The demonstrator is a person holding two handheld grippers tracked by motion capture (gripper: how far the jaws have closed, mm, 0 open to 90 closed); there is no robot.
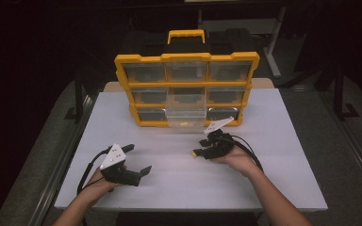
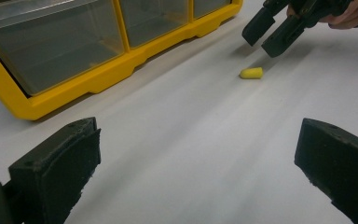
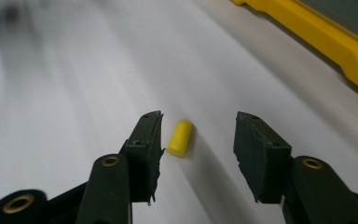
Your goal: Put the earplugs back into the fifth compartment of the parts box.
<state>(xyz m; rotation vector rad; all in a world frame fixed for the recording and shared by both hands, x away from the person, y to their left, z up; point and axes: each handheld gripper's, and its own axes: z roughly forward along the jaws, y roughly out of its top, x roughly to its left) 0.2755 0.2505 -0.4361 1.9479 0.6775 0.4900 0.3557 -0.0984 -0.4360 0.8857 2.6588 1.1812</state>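
No writing, label, brand or number can be read anywhere. The yellow organiser case (image 1: 186, 58) carries no legible marking (its clear drawer fronts look plain too).

The high view is dim around its edges: the room behind and beside the white table (image 1: 179, 179) sinks into near black, while the tabletop itself is evenly lit from above and looks soft and slightly grainy. The yellow organizer (image 1: 186, 89) reads clearly, though its clear drawers show little inside.

In the left gripper view the tabletop is bright, with pale streaks of glare. The yellow earplug (image 2: 251, 73) is fairly sharp and the near jaws are blurred.

The right gripper view shows streaky sheen on the table, a soft shadow beside the earplug, and blur in the far corners.
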